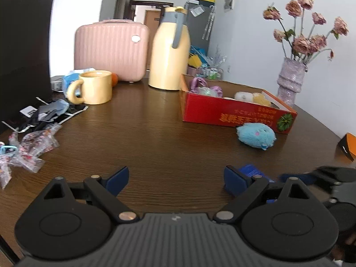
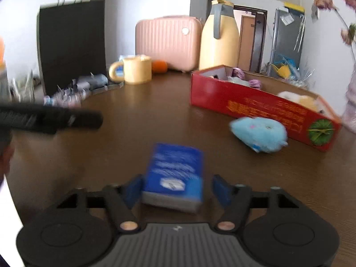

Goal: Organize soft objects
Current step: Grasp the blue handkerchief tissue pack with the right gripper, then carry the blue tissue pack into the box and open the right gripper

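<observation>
A fluffy blue plush (image 1: pixel 256 134) lies on the brown table (image 1: pixel 144 133) against the front of a red cardboard box (image 1: pixel 224 112); it also shows in the right wrist view (image 2: pixel 260 134). The box (image 2: pixel 244 103) holds purple, white and yellow soft toys. A blue tissue pack (image 2: pixel 174 173) lies between the fingers of my right gripper (image 2: pixel 178 190), which is open around it, with a gap on the right side. My left gripper (image 1: pixel 175 181) is open and empty above the bare table. The pack's corner (image 1: pixel 251 170) peeks behind the left gripper's right finger.
A yellow mug (image 1: pixel 95 86), pink case (image 1: pixel 111 49) and yellow thermos (image 1: pixel 170 49) stand at the back. Plastic wrappers (image 1: pixel 29 144) lie at the left. A black paper bag (image 2: pixel 71 42) stands back left. A vase of dried roses (image 1: pixel 291 77) stands behind the box.
</observation>
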`<state>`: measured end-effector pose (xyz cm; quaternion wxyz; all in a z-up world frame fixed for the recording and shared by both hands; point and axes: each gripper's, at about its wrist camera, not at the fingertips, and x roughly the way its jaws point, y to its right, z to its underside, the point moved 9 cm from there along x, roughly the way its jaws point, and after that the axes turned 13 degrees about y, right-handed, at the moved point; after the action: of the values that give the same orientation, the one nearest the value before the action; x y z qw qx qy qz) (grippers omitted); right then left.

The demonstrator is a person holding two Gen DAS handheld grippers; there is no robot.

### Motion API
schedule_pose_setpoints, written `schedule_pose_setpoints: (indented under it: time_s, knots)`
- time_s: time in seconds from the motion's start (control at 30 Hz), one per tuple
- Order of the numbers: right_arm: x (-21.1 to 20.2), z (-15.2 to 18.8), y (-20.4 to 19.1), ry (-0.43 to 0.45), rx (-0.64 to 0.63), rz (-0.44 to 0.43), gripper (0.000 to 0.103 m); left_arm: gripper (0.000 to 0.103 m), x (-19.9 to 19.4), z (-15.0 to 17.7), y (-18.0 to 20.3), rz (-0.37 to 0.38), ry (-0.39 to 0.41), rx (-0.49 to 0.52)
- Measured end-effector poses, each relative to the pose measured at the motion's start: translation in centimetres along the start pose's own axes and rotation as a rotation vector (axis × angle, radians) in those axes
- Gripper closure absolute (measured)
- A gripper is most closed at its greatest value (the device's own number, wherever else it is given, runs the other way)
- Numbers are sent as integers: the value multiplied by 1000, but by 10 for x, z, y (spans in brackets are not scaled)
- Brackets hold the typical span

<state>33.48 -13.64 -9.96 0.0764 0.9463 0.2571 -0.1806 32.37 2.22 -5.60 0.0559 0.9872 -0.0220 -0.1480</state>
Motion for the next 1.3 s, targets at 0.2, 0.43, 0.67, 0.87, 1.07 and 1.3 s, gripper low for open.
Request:
schedule_pose_setpoints:
  time_s: [0.2, 0.43, 0.67, 0.87, 1.07, 1.3]
  knots:
    - [-43, -4, 45, 72, 169, 134, 16, 10, 10, 6, 34, 98, -28, -19]
    - [-32, -7, 59, 123, 434, 32, 44, 41, 22, 17, 68, 209, -89, -82]
    - [-7, 14, 61, 75, 600, 19, 68, 66, 46, 41, 76, 300, -216, -266]
    - [-18, 17, 56, 75, 620, 9, 78, 72, 37, 43, 74, 310, -235, -328]
    - [-46, 17, 48, 99, 592, 23, 80, 75, 13, 41, 81, 320, -221, -306]
    - [-64, -1, 69, 162, 601, 52, 80, 76, 18, 11, 106, 378, -160, -258]
